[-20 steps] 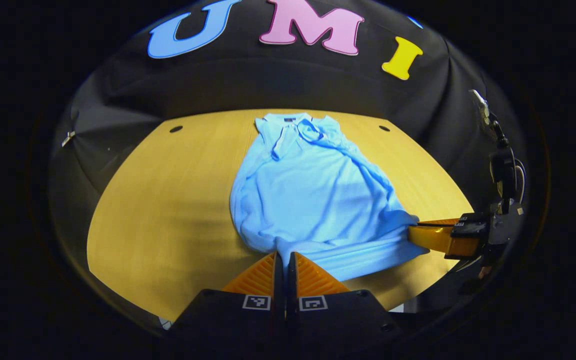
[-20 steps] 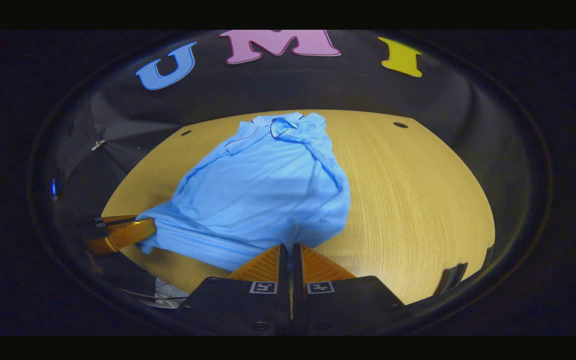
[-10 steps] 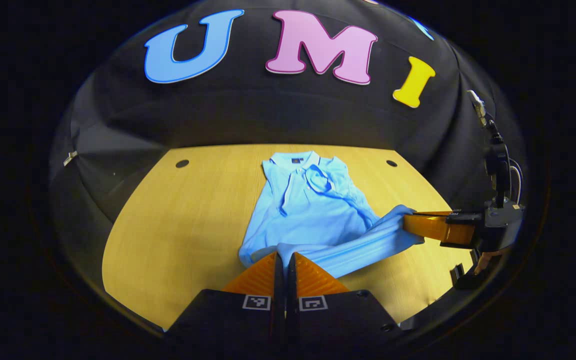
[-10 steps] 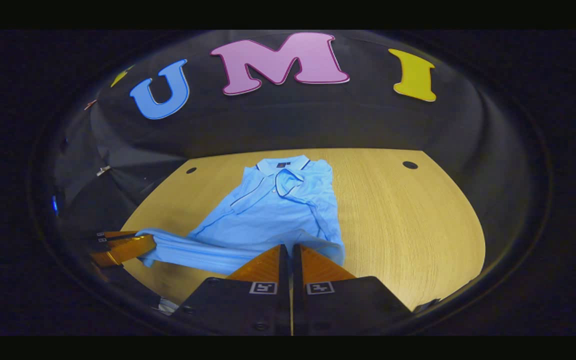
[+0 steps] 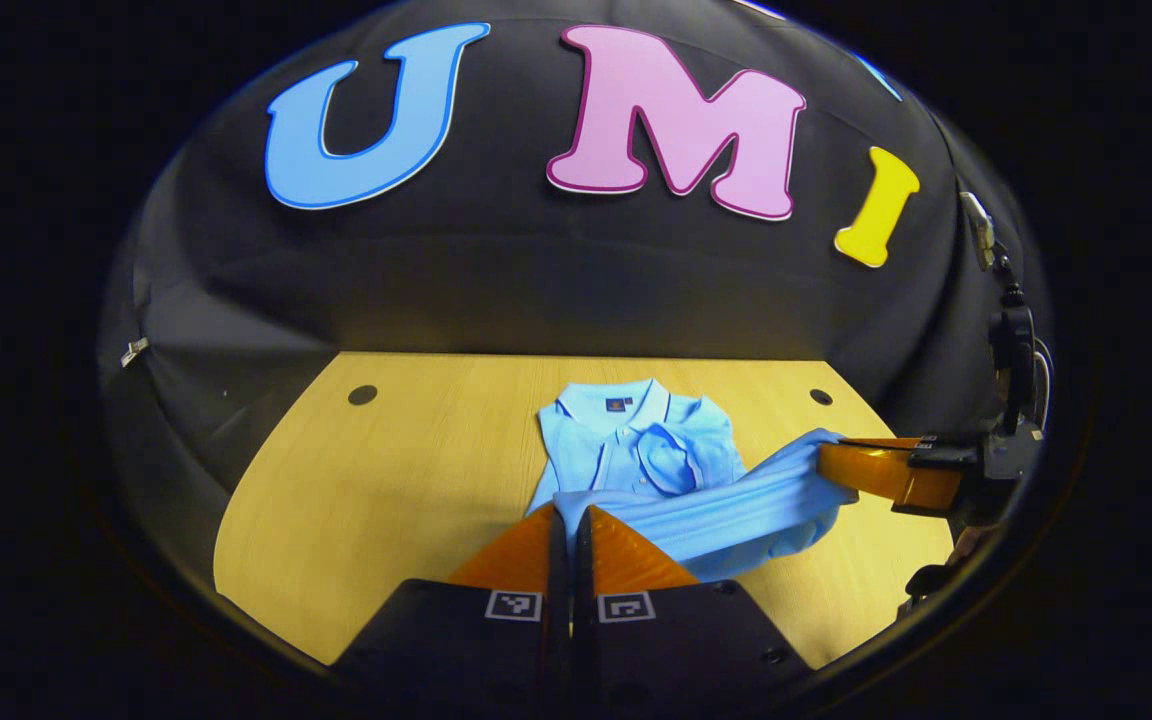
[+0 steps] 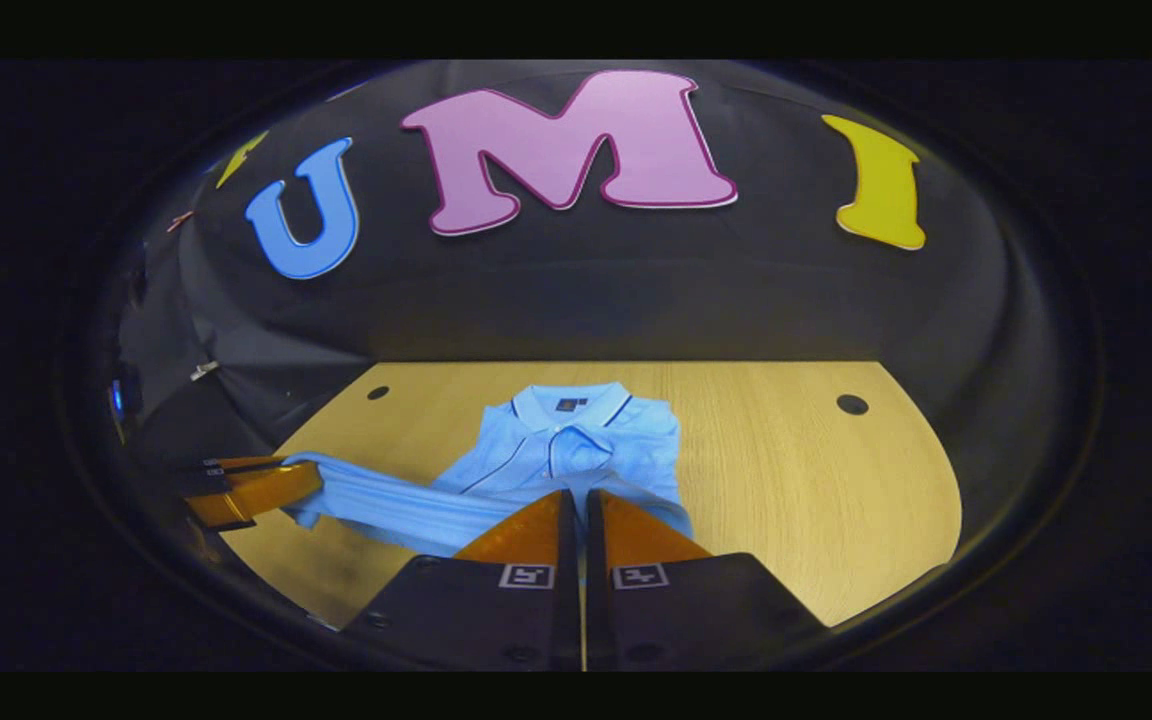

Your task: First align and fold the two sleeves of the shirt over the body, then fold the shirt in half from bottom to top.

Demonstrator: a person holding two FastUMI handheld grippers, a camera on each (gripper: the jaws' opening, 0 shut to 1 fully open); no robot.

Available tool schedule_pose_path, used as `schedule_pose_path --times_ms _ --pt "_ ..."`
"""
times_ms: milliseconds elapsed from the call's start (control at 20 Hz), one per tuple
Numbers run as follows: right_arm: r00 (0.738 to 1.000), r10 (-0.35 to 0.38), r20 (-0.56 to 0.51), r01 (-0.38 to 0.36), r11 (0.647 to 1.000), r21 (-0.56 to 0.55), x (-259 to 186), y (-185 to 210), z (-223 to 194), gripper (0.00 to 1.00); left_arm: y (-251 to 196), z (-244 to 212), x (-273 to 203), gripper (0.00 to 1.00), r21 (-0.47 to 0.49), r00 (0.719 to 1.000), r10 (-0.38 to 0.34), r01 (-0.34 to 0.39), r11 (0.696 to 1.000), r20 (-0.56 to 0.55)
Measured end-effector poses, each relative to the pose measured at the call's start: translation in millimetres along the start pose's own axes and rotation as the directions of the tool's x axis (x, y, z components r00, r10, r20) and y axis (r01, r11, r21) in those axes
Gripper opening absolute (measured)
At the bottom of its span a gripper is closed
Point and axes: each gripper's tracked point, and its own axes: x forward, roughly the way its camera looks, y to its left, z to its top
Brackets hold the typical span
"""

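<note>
- Tabletop (image 5: 356, 480), pale wood, carries the whole job; its bare stretches to either side leave room to set the fold down without crowding an edge.
- Shirt (image 5: 636, 450), light blue, lies on the tabletop with its collar toward the booth wall and both sleeves already folded over the body; the bottom-to-top fold appears to be the step in hand.
- Hem (image 5: 736, 500) hangs lifted off the wood as a taut band between the two grippers, over the lower part of the body and short of the collar (image 6: 564, 402).
- Left gripper (image 5: 566, 520) has its jaws pressed together on one hem corner; in the right gripper view it sits at the far left (image 6: 296, 482).
- Right gripper (image 6: 576, 505) likewise pinches the other corner with jaws closed; in the left gripper view it shows at the right (image 5: 831, 462).
- To do this well, I judge both corners should travel forward level and together, keeping the band stretched so no slack bunches underneath.
- Landing the hem just below the collar, square to the shoulders, looks right; releasing only once cloth rests flat should keep the fold from springing back.
</note>
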Motion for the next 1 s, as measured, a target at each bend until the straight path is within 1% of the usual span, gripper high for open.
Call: schedule_pose_path --times_ms 200,350,400,450,500,550,650,700,750,800,850,900,950,1000 --pt "0.999 0.002 0.036 -0.002 1.0 -0.008 35.5 -11.5 32.3 0.06 0.2 29.8 46.7 0.06 0.017 1.0 0.002 -0.002 1.0 0.028" --pt "0.998 0.01 0.056 -0.011 1.0 0.025 67.9 -18.6 54.0 0.06 7.6 43.3 84.1 0.06 0.046 0.999 0.031 -0.033 0.998 0.041" --pt "0.998 0.009 0.06 -0.011 1.0 0.028 81.0 -22.2 59.6 0.01 9.0 46.3 98.0 0.06 0.053 0.999 0.033 -0.035 0.998 0.04" --pt "0.998 0.007 0.065 -0.008 1.0 0.027 93.7 -25.3 65.4 0.12 10.5 49.5 111.7 0.06 0.054 0.999 0.035 -0.037 0.998 0.039" --pt "0.998 0.003 0.067 -0.005 1.0 0.024 106.8 -28.1 69.9 0.01 11.7 52.2 127.2 0.06 0.047 0.999 0.032 -0.034 0.998 0.039" --pt "0.998 0.002 0.067 -0.003 1.0 0.019 120.4 -30.5 73.0 0.06 13.4 55.1 141.7 0.06 0.035 0.999 0.031 -0.033 0.999 0.04" --pt "0.998 0.001 0.062 -0.001 1.0 -0.001 146.0 -34.1 76.8 0.07 19.6 56.8 172.3 0.06 0.027 0.999 0.034 -0.034 0.999 0.022" --pt "0.998 -0.005 0.059 0.006 1.0 -0.019 155.7 -35.8 78.4 0.01 22.8 57.6 187.6 0.06 0.028 0.999 0.035 -0.035 0.999 0.018" --pt "0.998 -0.009 0.054 0.011 0.999 -0.043 167.3 -38.4 77.7 0.01 25.5 57.5 201.4 0.06 0.024 0.999 0.031 -0.032 0.999 0.013" --pt "0.998 -0.015 0.053 0.018 0.998 -0.068 181.5 -41.6 75.1 0.0 27.2 57.2 217.1 0.11 0.018 1.0 0.026 -0.026 0.999 0.014" --pt "0.999 -0.018 0.044 0.021 0.997 -0.08 194.9 -43.7 70.4 0.06 30.9 51.5 227.8 0.06 0.007 1.0 0.027 -0.027 1.0 0.004" --pt "0.999 -0.02 0.04 0.024 0.996 -0.083 206.9 -43.7 66.1 0.12 33.4 47.7 242.5 0.06 -0.005 1.0 0.025 -0.025 1.0 -0.008" --pt "0.999 -0.029 0.032 0.032 0.996 -0.086 216.8 -47.0 61.8 0.12 34.2 43.1 254.2 0.06 -0.019 1.0 0.019 -0.02 1.0 -0.019" --pt "0.999 -0.037 0.028 0.039 0.995 -0.088 226.3 -50.7 57.1 0.06 36.1 40.1 265.7 0.06 -0.031 1.0 0.016 -0.017 0.999 -0.02"
